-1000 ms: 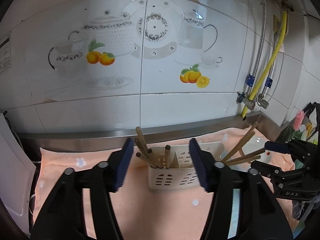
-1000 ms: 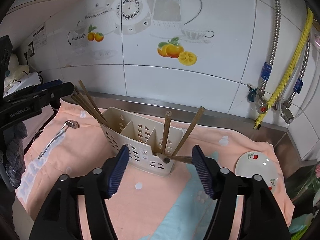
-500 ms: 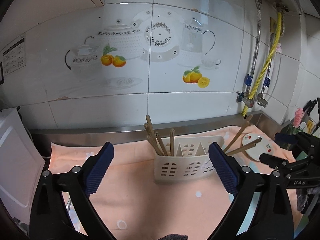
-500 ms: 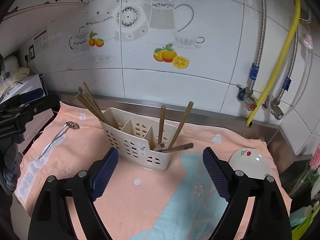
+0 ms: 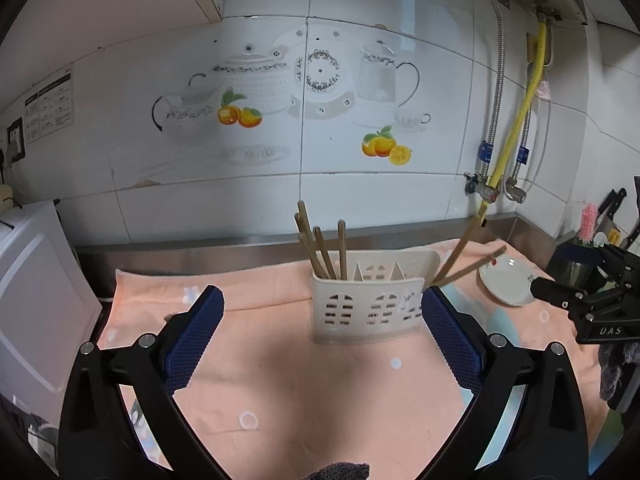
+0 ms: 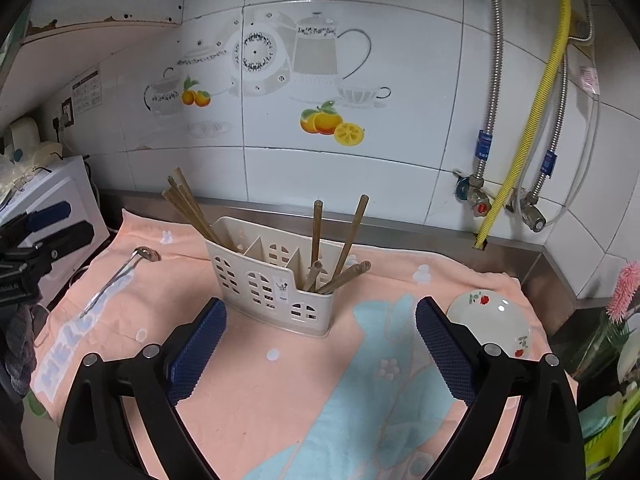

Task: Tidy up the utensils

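A cream slotted utensil holder (image 5: 368, 304) (image 6: 272, 280) stands on a peach towel (image 5: 280, 380). Several wooden chopsticks (image 5: 320, 248) lean in its left compartment. More wooden sticks (image 6: 344, 240) stand and lie in its right one. A metal spoon (image 6: 120, 276) lies on the towel left of the holder. My left gripper (image 5: 320, 300) hovers in front of the holder. Its jaws are opening wide, with nothing between the pads. My right gripper (image 6: 320, 306) hovers nearby. Its jaws are opening too, and they hold nothing.
A small flowered dish (image 6: 490, 320) sits on the towel at the right. A white appliance (image 5: 32, 280) stands at the left edge. Hoses and valves (image 6: 500, 200) hang at the back right corner. A pink flower (image 6: 624, 284) stands far right, and a steel ledge backs the counter.
Both grippers have spread their jaws wide and drawn back from the holder, which now looks smaller and farther off. The sticks stay in the holder.
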`<state>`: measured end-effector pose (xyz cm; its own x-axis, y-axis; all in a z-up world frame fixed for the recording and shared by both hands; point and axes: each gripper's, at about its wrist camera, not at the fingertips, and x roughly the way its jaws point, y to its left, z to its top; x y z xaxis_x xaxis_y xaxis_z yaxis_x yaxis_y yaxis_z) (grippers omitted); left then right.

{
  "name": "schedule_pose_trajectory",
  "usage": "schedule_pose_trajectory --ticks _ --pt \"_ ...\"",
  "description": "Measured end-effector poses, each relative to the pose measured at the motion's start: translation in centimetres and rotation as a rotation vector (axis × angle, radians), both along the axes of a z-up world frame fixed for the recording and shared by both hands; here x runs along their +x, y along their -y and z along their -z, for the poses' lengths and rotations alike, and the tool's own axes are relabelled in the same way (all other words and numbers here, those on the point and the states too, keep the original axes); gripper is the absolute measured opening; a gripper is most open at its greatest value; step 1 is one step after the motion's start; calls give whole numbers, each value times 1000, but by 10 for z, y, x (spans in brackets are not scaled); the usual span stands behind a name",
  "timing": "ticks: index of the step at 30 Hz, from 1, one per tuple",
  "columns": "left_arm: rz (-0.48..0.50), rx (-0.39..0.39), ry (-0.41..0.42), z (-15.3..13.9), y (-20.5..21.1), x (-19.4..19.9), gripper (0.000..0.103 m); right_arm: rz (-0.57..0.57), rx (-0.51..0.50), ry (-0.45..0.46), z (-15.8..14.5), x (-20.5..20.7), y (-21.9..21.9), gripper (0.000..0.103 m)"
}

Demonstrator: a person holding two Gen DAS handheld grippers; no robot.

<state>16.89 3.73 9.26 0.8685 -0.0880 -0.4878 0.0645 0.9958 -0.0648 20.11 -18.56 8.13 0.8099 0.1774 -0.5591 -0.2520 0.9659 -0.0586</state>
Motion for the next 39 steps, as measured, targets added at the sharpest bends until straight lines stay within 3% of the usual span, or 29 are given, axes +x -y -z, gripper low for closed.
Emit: schedule_pose_trajectory --ticks 21,25,39 --pt "-48 16 21 17 -6 -54 98 31 6 56 20 -53 2 95" --pt "-54 10 23 23 -5 -65 98 60 -31 79 27 -62 2 95" --pt "-31 53 32 38 14 -94 98 72 12 72 47 -96 4 96"
